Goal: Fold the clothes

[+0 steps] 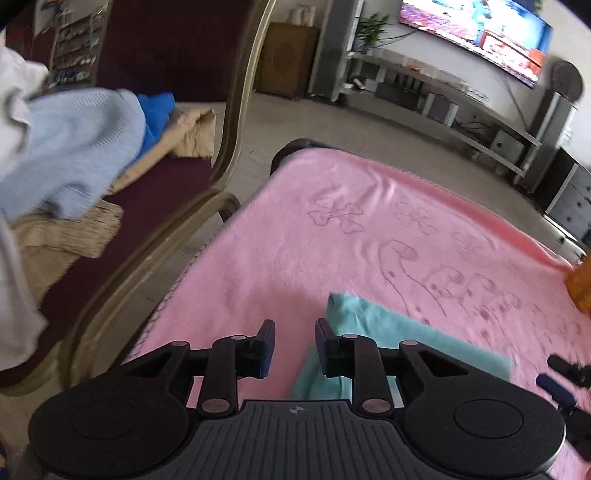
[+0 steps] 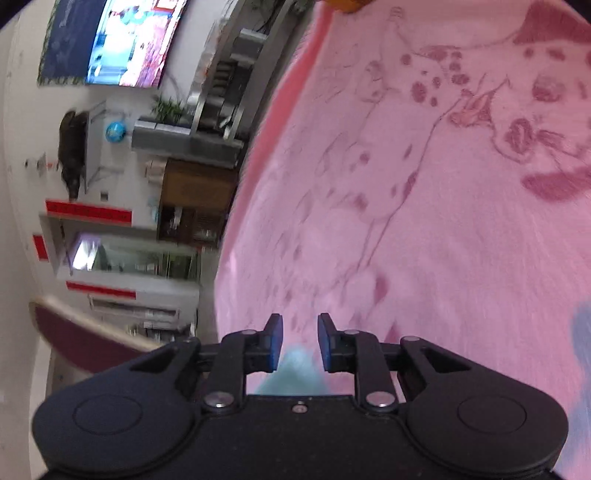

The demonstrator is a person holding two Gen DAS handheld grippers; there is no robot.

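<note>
A folded teal cloth (image 1: 399, 343) lies on the pink blanket (image 1: 314, 229) that covers the table. My left gripper (image 1: 294, 341) is open and empty, hovering just above the cloth's left end. My right gripper (image 2: 300, 339) is open and empty too; a bit of the teal cloth (image 2: 295, 373) shows under its jaws. The right gripper's fingertips (image 1: 557, 384) show at the right edge of the left wrist view. Unfolded clothes, a light blue one (image 1: 70, 147) on top, are piled on a chair at the left.
A dark red chair with a gold frame (image 1: 221, 155) stands close to the table's left edge. An orange object (image 1: 580, 288) sits at the blanket's far right. A TV (image 1: 476, 33) and low shelves are beyond the table.
</note>
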